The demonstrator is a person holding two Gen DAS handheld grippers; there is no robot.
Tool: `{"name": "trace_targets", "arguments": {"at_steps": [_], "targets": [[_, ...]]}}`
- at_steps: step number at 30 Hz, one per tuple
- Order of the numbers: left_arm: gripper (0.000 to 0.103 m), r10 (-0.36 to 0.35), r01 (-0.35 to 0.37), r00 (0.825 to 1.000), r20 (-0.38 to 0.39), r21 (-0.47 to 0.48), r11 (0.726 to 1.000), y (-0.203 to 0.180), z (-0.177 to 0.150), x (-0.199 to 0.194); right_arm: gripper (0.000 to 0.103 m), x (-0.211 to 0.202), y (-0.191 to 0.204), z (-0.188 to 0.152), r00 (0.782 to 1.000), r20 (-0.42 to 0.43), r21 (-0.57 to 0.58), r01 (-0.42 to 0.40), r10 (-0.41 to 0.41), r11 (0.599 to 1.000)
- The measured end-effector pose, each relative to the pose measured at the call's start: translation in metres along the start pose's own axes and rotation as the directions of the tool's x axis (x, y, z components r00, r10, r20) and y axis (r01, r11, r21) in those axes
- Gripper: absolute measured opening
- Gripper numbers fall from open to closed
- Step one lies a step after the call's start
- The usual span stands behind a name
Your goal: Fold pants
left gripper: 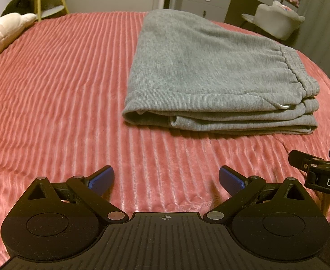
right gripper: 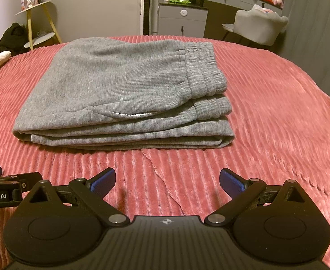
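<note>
Well, my left gripper (left gripper: pixel 166 180) and right gripper (right gripper: pixel 167 181) both gaped wide, holding nothing. Bare pink bedspread (right gripper: pixel 277 123) lay between them and the folded pants' (right gripper: pixel 120 90) near edge.

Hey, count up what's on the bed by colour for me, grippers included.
Grey: 1, the folded pants
Pink: 1, the ribbed blanket covering the bed
White: 1, the pillow at the bed's edge
Black with blue pads: 2, the left gripper and the right gripper, both open and empty, short of the pants
Total: 5
</note>
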State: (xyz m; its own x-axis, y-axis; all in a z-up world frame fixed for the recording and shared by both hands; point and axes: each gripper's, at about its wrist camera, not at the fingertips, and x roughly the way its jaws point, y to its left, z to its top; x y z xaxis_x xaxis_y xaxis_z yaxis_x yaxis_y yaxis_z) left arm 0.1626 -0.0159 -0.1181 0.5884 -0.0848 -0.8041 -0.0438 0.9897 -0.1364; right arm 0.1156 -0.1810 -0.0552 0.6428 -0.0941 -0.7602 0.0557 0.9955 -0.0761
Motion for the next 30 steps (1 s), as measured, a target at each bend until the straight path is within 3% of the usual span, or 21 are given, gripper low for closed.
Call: {"name": "trace_targets", "arguments": {"at_steps": [30], "targets": [[0.102, -0.002, 0.002, 1.0, 0.002, -0.007, 1.0, 0.0001, -0.0001, -0.0016, 0.099, -0.0001, -0.0011, 0.0, 1.0, 0.0, 0.003, 0.0, 0.0, 1.0]]}}
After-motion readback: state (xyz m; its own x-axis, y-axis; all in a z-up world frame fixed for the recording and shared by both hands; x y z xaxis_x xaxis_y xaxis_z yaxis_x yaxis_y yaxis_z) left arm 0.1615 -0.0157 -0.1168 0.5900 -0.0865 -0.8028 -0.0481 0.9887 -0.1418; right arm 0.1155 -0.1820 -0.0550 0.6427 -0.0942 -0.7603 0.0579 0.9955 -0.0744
